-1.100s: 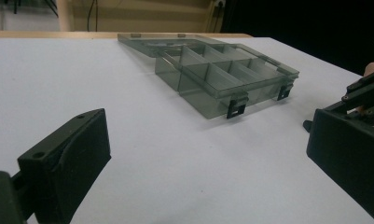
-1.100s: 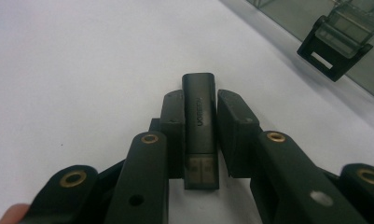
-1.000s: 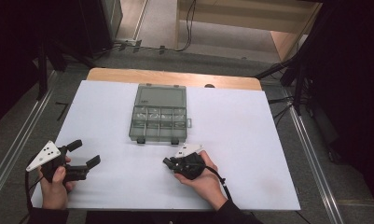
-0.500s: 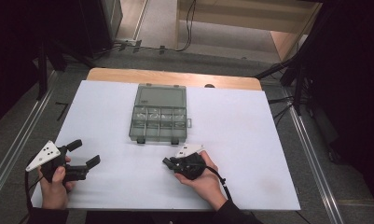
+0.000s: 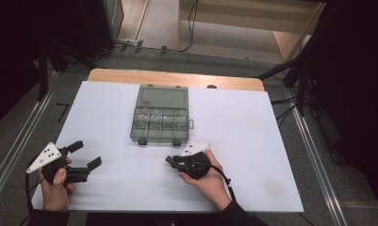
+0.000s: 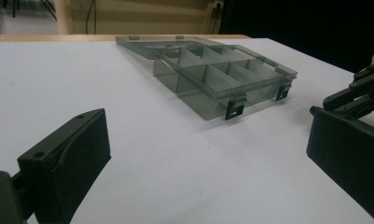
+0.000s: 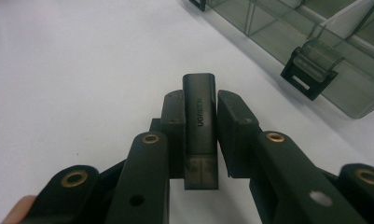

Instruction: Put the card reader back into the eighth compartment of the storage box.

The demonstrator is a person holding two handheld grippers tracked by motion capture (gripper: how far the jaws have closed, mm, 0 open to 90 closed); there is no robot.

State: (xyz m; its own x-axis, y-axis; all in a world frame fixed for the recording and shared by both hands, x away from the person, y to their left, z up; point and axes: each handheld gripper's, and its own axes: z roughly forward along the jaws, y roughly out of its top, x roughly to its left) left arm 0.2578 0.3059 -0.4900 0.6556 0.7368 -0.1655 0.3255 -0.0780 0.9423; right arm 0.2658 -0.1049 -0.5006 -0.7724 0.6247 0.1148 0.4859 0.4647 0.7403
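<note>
A small dark adapter [image 7: 201, 126], a flat oblong block with pale lettering along its face, stands clamped between the two jaws of the right gripper [image 7: 199, 105], its rounded end projecting past the jaw tips. The landmark is a smoke-grey compartment box [image 5: 160, 115] with its lid folded open away from the person; the adapter is held just off the box's near edge, close to the right-hand black latch [image 7: 310, 70], above the bare white tabletop [image 5: 243, 136]. In the high view the right gripper [image 5: 171, 161] lies near the box's near right corner, gripped by the right hand [image 5: 208, 181]. The left gripper [image 5: 85, 154], in the left hand [image 5: 54, 190], sits well apart from the box toward its near left, jaws spread wide with nothing between them, aimed level across the tabletop at the box [image 6: 222, 74].
</note>
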